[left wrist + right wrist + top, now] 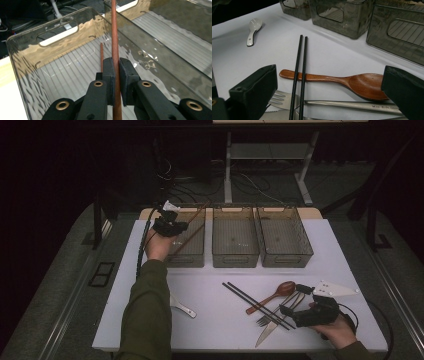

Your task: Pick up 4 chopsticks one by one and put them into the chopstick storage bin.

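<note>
Our left gripper point(117, 80) has its jaws pinched tight on a brown chopstick point(115, 45), which runs up between the pads over the leftmost bin point(30, 72); a second brown chopstick point(101, 56) lies inside it. Our right gripper point(329, 95) stands wide open, holding nothing, above the black chopsticks point(300, 75), wooden spoon point(362, 85) and fork point(287, 100).

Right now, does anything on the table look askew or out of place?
Mostly the cutlery pile by the right hand-held gripper: black chopsticks lie crossed over the wooden spoon, fork and knife. A white spoon lies apart on its own. Nothing looks spilled or damaged.
</note>
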`<action>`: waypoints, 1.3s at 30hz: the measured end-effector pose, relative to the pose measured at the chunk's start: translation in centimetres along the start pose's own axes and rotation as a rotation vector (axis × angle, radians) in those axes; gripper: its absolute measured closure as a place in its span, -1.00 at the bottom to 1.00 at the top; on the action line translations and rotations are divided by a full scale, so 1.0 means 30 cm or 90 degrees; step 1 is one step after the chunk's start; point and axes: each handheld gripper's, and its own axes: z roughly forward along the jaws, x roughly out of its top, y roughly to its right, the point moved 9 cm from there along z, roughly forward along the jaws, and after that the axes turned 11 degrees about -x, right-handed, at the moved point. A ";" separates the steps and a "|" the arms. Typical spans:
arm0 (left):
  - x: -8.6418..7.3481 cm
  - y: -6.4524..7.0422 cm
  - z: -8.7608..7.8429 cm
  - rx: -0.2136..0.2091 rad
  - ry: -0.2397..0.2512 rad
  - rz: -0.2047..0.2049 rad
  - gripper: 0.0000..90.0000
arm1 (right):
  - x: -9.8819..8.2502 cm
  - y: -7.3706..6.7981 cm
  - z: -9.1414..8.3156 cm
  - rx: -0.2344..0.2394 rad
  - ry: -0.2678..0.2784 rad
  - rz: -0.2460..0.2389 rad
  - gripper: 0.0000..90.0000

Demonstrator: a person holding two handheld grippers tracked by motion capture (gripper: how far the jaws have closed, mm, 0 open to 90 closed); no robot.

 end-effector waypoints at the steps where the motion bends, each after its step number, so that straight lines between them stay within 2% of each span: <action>1: -0.009 -0.005 0.003 0.005 -0.012 0.000 0.85 | -0.001 0.001 -0.001 0.000 -0.002 -0.001 -0.98; 9: -0.048 -0.018 0.026 0.009 -0.040 -0.018 0.84 | -0.001 -0.001 -0.001 0.001 -0.004 -0.002 -0.98; 11: -0.061 -0.027 0.030 0.021 -0.057 -0.018 0.84 | -0.001 -0.002 -0.001 0.001 -0.002 -0.004 -0.98; 15: -0.067 -0.032 0.031 0.028 -0.063 -0.033 0.83 | -0.001 -0.002 -0.001 0.000 -0.001 -0.004 -0.98; 16: -0.068 -0.035 0.031 0.034 -0.066 -0.036 0.80 | -0.001 -0.002 -0.001 0.000 -0.002 -0.004 -0.98; 18: -0.068 -0.038 0.031 0.039 -0.066 -0.035 0.56 | 0.000 -0.002 -0.001 0.000 -0.001 -0.004 -0.98; 21: -0.067 -0.039 0.029 0.042 -0.066 -0.032 0.46 | 0.000 -0.002 -0.002 0.000 -0.001 -0.004 -0.98; 27: -0.055 -0.027 0.022 0.027 -0.047 -0.029 0.29 | 0.000 -0.002 -0.001 0.000 -0.001 -0.004 -0.98; 31: -0.044 -0.005 0.013 0.003 -0.036 -0.012 0.20 | -0.001 -0.002 0.000 0.000 -0.004 -0.002 -0.98; 35: -0.029 0.013 -0.007 -0.008 -0.023 -0.003 0.13 | -0.002 -0.002 0.001 0.000 -0.005 -0.005 -0.98; 37: -0.023 0.030 -0.018 -0.025 -0.011 -0.002 0.12 | -0.002 -0.003 0.002 0.000 -0.004 -0.006 -0.98; 39: -0.021 0.048 -0.029 -0.032 -0.012 0.009 0.09 | -0.003 -0.001 0.003 -0.001 -0.006 -0.006 -0.98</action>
